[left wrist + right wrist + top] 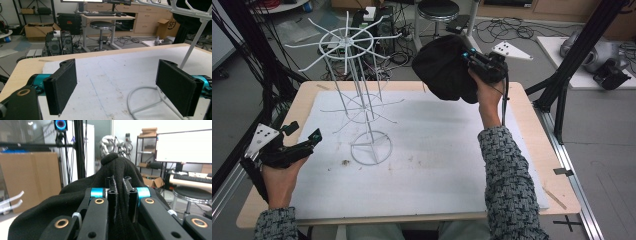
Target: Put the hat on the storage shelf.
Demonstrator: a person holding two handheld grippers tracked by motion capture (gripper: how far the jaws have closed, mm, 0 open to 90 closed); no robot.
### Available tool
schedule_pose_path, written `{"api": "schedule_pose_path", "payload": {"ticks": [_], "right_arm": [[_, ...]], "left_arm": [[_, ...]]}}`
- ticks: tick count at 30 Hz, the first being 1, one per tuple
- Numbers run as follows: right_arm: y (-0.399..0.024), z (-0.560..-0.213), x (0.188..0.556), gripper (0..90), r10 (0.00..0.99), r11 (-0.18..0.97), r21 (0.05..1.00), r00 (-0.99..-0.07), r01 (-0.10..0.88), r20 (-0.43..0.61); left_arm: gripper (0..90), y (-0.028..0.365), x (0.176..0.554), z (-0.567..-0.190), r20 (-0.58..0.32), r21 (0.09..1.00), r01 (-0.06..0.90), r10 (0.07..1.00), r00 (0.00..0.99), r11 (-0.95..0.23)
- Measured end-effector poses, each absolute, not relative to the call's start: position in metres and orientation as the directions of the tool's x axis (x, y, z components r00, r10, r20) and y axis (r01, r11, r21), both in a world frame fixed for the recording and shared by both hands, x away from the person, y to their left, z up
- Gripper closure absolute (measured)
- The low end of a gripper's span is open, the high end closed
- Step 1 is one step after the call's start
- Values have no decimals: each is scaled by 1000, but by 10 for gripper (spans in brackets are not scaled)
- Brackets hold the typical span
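L gripper low at frame's left edge, jaws wide apart; R gripper raised upper right, jaws clamped.

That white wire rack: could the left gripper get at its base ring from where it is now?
Probably yes: the left gripper is open, and the rack base ring lies just ahead between its jaws, nothing between.

Matt black cloth hat, white wire rack

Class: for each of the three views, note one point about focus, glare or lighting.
High view: even light, soft overall, black hat shows little surface detail. Left gripper view: pads sharp, wire rack overhead pale and slightly blown out. Right gripper view: monitor glares white, arms nearest the lens blur.
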State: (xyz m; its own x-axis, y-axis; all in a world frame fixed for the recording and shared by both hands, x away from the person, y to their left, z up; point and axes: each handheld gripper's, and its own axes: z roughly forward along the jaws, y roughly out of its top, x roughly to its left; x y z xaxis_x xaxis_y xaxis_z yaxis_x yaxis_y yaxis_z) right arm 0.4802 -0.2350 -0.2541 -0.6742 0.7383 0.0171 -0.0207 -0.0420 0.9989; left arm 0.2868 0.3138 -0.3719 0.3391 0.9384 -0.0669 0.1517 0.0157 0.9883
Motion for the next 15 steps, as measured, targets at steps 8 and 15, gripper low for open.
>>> {"api": "schedule_pose_path", "payload": {"ticks": [8, 15], "right_arm": [[-245, -223, 473, 851, 735, -98, 992, -677, -79, 19], [-248, -194, 466, 850, 716, -152, 980, -698, -127, 20]], "left_arm": [[174, 315, 286, -371, -72, 989, 148, 939, 336, 23], [174, 316, 286, -371, -76, 989, 144, 939, 335, 28]]}}
